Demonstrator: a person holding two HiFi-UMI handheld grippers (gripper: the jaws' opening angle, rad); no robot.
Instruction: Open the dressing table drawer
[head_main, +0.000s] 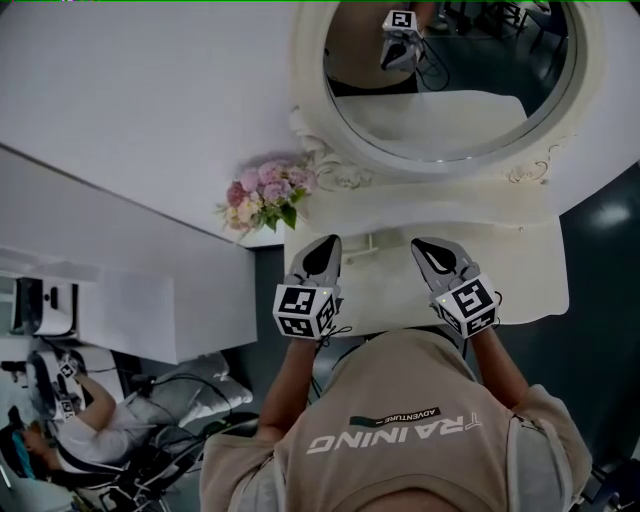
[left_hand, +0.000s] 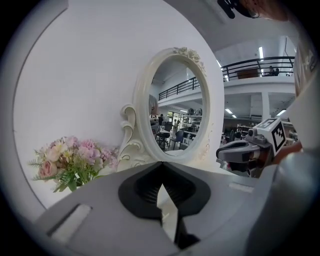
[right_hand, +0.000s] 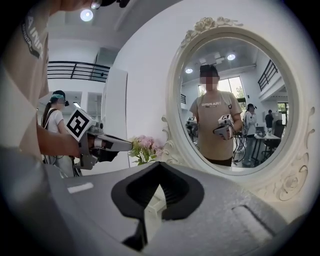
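The cream dressing table (head_main: 520, 275) stands against a white wall, with its oval mirror (head_main: 455, 158) behind the top. I cannot make out a drawer front in any view. My left gripper (head_main: 328, 243) and right gripper (head_main: 425, 243) hover side by side over the tabletop's near edge, both pointing at the mirror. In the left gripper view my left gripper (left_hand: 161, 164) has its tips together with nothing between them, and my right gripper (left_hand: 221, 151) shows at the right. In the right gripper view my right gripper (right_hand: 159, 164) is likewise shut and empty.
A bunch of pink flowers (head_main: 265, 195) sits at the table's left end, close to my left gripper. A small cream rail (head_main: 365, 245) lies on the top between the grippers. Another person (head_main: 90, 425) sits among cables at lower left. Dark floor (head_main: 605, 250) shows to the right.
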